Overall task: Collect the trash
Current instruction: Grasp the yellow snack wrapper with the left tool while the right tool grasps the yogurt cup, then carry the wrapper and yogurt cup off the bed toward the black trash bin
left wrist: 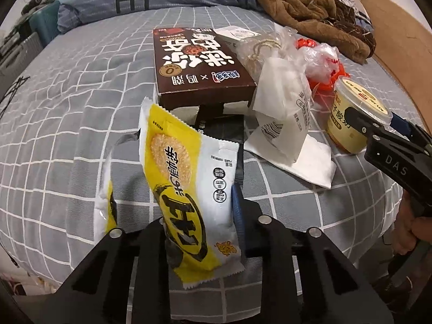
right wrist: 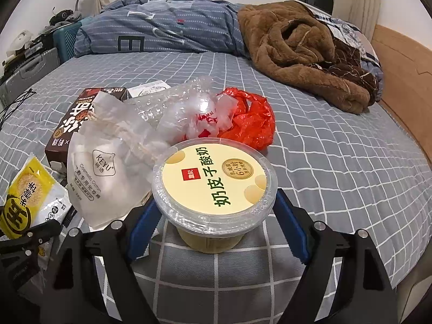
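Note:
My left gripper is shut on a yellow and white snack wrapper and holds it up above the bed; the wrapper also shows in the right wrist view. My right gripper is open, its blue-padded fingers on either side of a yellow yogurt cup standing on the bed; whether the pads touch the cup is unclear. The cup and right gripper show at the right of the left wrist view.
On the grey checked bedsheet lie a brown snack box, a white pouch, a clear bag, a red plastic bag and a black packet. A brown fleece blanket and blue duvet lie behind.

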Tool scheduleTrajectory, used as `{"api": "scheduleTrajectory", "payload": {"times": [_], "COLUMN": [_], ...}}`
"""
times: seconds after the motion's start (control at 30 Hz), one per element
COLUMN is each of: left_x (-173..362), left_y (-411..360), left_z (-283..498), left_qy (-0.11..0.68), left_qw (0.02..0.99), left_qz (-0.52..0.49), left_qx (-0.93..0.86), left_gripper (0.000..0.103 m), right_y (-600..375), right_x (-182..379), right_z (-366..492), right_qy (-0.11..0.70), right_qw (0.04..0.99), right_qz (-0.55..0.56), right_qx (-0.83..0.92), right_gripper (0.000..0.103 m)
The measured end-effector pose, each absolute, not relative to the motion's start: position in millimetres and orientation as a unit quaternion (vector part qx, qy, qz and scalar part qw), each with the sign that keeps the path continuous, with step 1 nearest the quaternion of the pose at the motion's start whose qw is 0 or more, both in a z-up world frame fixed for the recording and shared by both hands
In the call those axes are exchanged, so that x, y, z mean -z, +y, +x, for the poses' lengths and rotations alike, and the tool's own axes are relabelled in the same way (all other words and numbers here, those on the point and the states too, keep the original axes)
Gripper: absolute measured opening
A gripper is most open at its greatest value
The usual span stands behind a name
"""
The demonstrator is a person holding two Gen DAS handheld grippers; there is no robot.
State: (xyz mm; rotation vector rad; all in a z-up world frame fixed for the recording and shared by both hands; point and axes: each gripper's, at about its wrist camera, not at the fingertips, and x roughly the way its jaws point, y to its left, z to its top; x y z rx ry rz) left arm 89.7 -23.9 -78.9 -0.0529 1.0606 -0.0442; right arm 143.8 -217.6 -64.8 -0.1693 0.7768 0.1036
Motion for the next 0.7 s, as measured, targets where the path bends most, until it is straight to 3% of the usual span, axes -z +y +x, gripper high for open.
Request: {"api": "scheduleTrajectory", "payload": {"times": [0.7], "left_x": [48.0], "left_y": [-25.0], "left_z": [70.0], "left_qy": [0.475], "left_qw": [0.879], "left_qz": [-0.020], "left_qx": [0.021], "left_gripper": [0.021], "right_y": [-226.9], "right_x": [34.9], "right_z": [112.2], "right_qy": [0.354], "right_qw": [0.932], "right_qz": [-0.070], "right_qx": [-0.041], "right_gripper": [0.078]}}
